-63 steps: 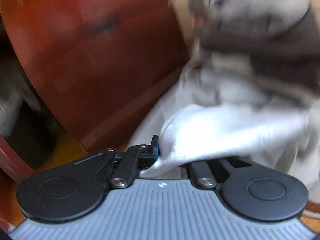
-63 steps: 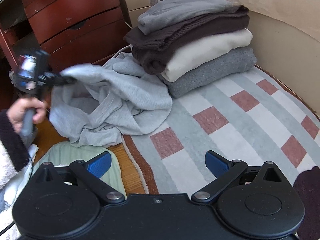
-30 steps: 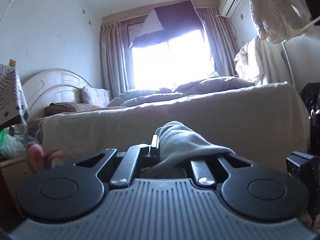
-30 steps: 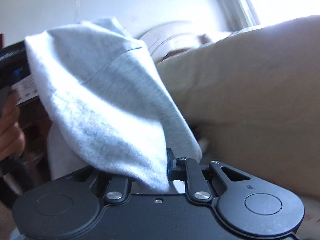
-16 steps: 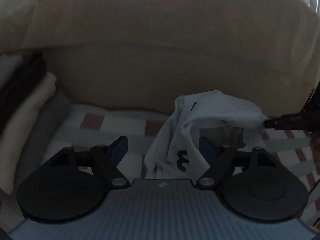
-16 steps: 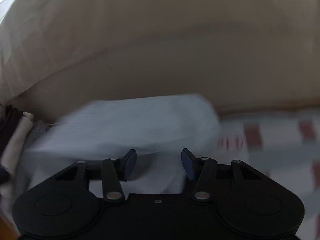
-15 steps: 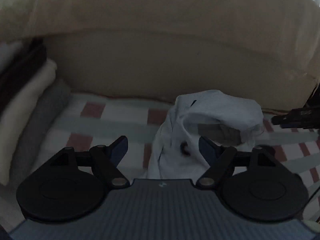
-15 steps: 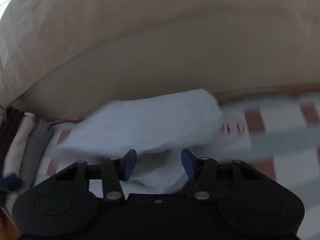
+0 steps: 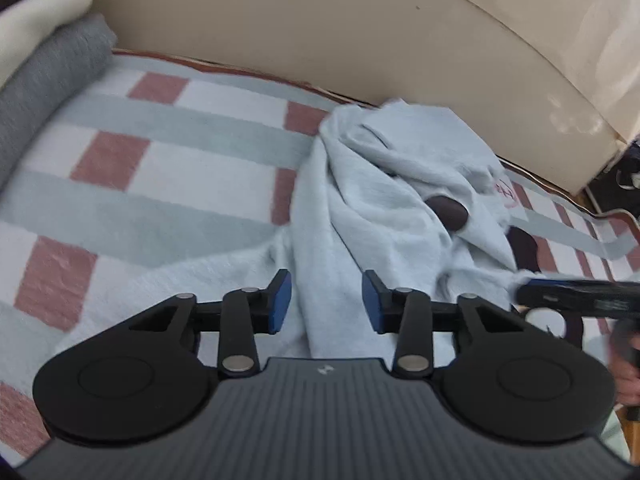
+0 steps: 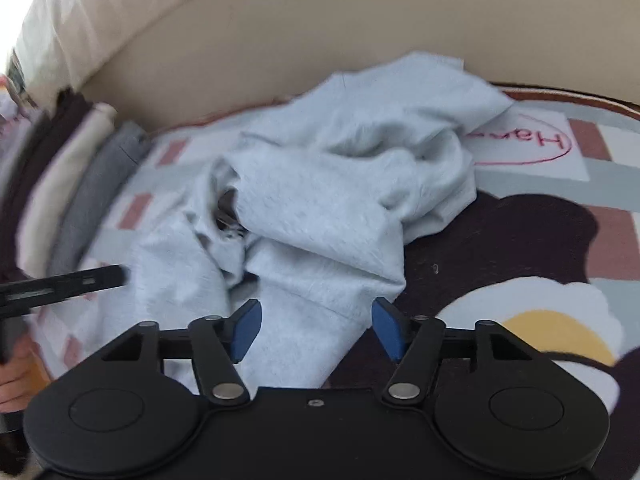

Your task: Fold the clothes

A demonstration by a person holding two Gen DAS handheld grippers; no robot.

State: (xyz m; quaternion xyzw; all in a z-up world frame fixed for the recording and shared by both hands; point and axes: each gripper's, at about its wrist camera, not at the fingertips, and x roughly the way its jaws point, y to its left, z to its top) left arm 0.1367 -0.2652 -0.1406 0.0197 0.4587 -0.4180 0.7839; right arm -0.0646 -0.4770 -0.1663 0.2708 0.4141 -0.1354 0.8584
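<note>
A pale grey sweatshirt (image 9: pixel 384 184) lies crumpled on the checked rug (image 9: pixel 160 160), close to the beige bed side. My left gripper (image 9: pixel 326 298) hovers over its near edge. Its jaws are closing, cloth shows in the gap, and the blue pads do not press it. The right wrist view shows the same sweatshirt (image 10: pixel 332 184) bunched in folds. My right gripper (image 10: pixel 317 326) is above its near hem with jaws opening and cloth loose between them. The right gripper's fingers (image 9: pixel 560 290) show at the right of the left wrist view. The left gripper's fingers (image 10: pixel 80 280) show at the left of the right wrist view.
A stack of folded clothes (image 9: pixel 44 80) sits at the rug's left end, seen again as a stack (image 10: pixel 80 184) in the right wrist view. The beige bed side (image 9: pixel 360 20) runs along the rug's far edge. A hand (image 10: pixel 16 376) holds the left gripper's handle.
A second ago both grippers held the sweatshirt up in the air. Both have since dropped toward the rug and let go. The left jaws are narrower than half a second ago, the right wider.
</note>
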